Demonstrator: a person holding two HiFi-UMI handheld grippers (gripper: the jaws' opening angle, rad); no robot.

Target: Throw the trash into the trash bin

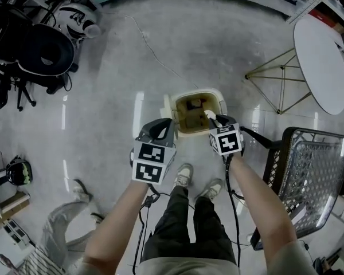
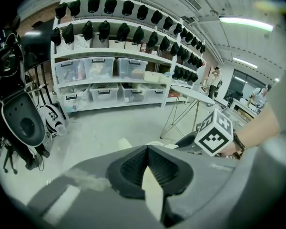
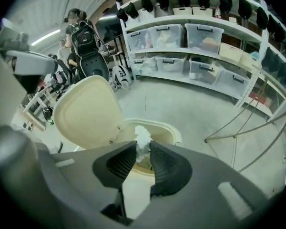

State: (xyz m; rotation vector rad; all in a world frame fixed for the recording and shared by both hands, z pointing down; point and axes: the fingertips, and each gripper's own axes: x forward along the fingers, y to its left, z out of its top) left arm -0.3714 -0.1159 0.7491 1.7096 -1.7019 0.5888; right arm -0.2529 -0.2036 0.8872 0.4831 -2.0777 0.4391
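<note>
A cream trash bin (image 1: 221, 100) stands on the grey floor just ahead of my feet, its lid (image 1: 168, 106) tipped open to the left. Some brown waste lies inside. My right gripper (image 1: 213, 119) hangs over the bin's near right rim, shut on a crumpled white tissue (image 3: 143, 138). In the right gripper view that tissue sticks out above the jaws, with the bin's mouth (image 3: 169, 130) and raised lid (image 3: 86, 109) right behind it. Beside the lid, at the bin's near left, my left gripper (image 1: 169, 126) is shut and holds nothing; its jaws (image 2: 147, 151) meet at the tips.
A round white table (image 1: 321, 62) on wire legs stands at the right, a metal mesh chair (image 1: 312, 171) near right. Black gear and a helmet (image 1: 43, 53) fill the far left. Another person's legs (image 1: 60, 222) show bottom left. Shelves with bins (image 2: 114, 75) line the wall.
</note>
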